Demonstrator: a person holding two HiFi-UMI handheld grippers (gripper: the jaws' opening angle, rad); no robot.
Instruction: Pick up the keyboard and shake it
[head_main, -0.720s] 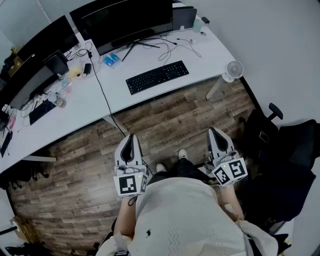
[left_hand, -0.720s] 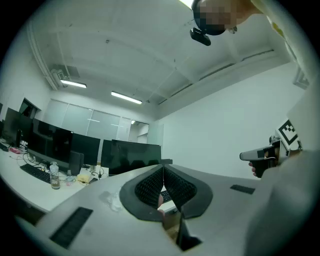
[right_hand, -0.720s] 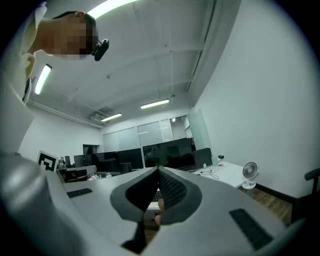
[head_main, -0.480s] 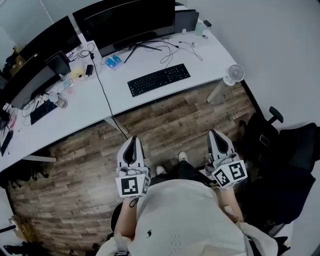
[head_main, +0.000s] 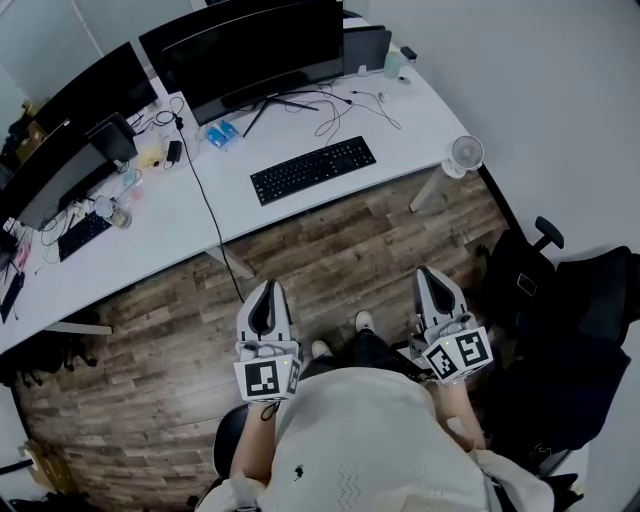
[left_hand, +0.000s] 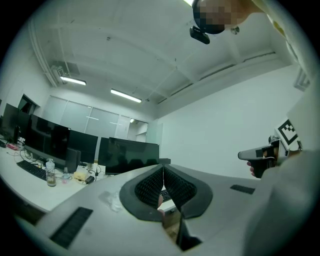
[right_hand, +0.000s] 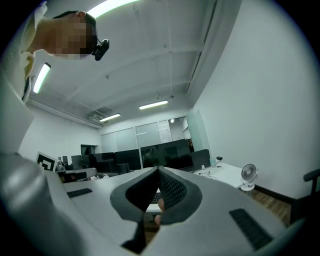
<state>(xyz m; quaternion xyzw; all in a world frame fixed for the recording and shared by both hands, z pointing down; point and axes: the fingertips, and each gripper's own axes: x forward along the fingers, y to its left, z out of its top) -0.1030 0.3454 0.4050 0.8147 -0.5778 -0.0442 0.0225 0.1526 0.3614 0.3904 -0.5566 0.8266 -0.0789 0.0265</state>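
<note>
The keyboard (head_main: 312, 169) is black, on a white desk (head_main: 420, 120). The floor (head_main: 340, 250) shows brown wood planks. The left gripper (head_main: 264, 290) and right gripper (head_main: 430, 275) are pale grey with dark pads and black-and-white square markers. The monitor (head_main: 250, 45) and chair (head_main: 570, 330) are black; the fan (head_main: 465, 153) is white.

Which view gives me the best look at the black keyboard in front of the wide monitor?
Head view: the flat black keyboard lies whole and unobstructed on the white desk. Each gripper view shows only a sliver of it past its shut tongs.
</note>
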